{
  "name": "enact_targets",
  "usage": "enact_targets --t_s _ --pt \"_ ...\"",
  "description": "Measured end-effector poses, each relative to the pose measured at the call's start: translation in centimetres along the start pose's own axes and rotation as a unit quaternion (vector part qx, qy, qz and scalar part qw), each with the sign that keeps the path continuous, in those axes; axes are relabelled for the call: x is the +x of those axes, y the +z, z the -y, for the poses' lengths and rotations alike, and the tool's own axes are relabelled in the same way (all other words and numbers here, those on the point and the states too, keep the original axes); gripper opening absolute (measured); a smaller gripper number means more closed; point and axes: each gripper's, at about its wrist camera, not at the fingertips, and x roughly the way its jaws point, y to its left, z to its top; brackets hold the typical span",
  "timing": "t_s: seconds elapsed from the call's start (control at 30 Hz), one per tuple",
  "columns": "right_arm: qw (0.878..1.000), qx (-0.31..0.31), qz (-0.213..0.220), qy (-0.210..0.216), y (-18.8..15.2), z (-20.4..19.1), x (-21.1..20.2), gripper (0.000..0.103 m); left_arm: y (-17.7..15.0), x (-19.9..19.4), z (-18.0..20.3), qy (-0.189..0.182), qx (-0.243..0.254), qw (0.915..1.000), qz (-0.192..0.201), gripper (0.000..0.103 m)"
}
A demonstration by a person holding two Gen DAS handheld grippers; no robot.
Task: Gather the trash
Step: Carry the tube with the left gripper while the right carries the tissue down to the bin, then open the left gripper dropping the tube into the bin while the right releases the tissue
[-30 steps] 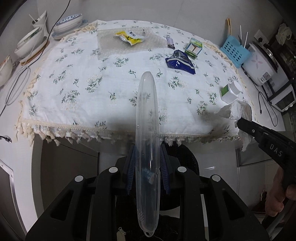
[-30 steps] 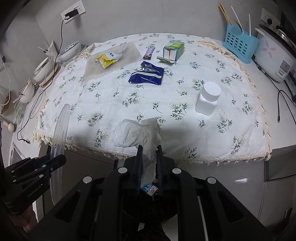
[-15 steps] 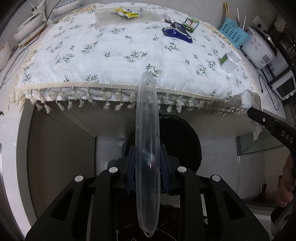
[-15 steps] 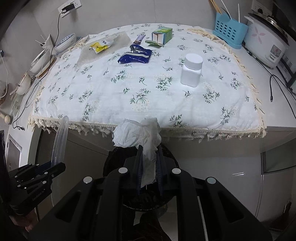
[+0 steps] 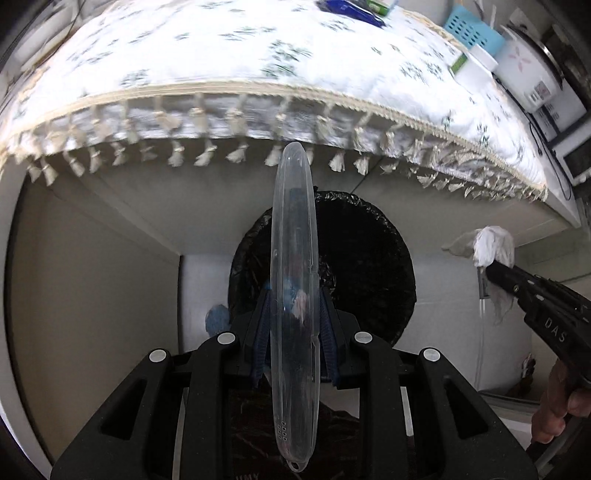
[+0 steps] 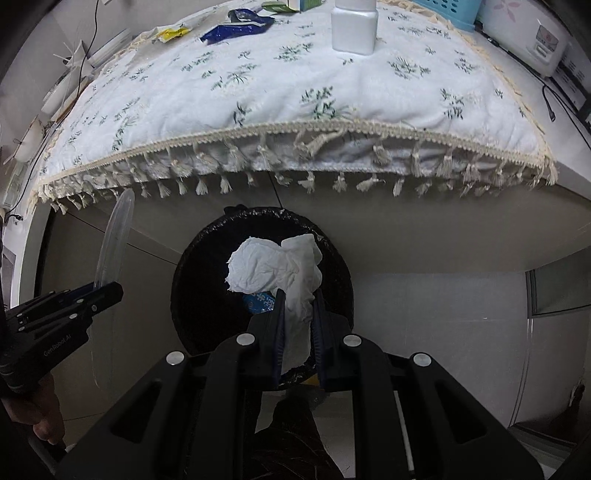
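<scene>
Now, through the left wrist view, we see our left tongs [image 5: 294,310] clenched on a long clear plastic case [image 5: 294,280], held over the round black-lined trash bin [image 5: 369,258] below the worktop's fringed floral cloth [image 5: 258,74]. Through the right wrist view, our right tongs [image 6: 298,314] grip a crumpled white tissue [image 6: 275,269] above the same bin [image 6: 207,295]; a white plastic bottle [image 6: 354,26] stands on the cloth.
</scene>
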Motion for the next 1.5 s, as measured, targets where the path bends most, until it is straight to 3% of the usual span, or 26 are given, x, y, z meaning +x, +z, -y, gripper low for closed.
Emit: enact_targets --t_s 0.27,0.57,1.1,1.13,1.27,1.5 --pt "1.0 0.009 -0.018 -0.015 -1.9 2.0 2.9 0.013 -0.6 4.5 1.8 -0.004 0.018 0.9994 -0.029 0.025" --pt "0.999 0.03 -0.023 -0.019 -2.4 3.9 2.8 0.013 -0.2 8.3 4.3 -0.009 0.04 0.9977 -0.054 0.025" --pt "0.998 0.042 -0.043 -0.029 -2.7 4.9 4.3 0.013 -0.4 11.4 7.1 -0.02 0.071 0.9953 -0.063 0.026" --pt "0.998 0.04 -0.043 -0.027 -2.6 4.7 4.5 0.013 -0.5 11.2 6.9 -0.02 0.07 0.9956 -0.06 0.028" --pt "0.998 0.031 -0.044 -0.023 -1.9 3.7 5.1 0.013 -0.1 10.2 5.5 -0.011 0.053 0.9976 -0.043 0.053" --pt "0.999 0.014 -0.041 -0.009 0.0 1.4 6.4 0.013 0.7 8.1 2.7 -0.013 0.005 0.9997 -0.022 0.081"
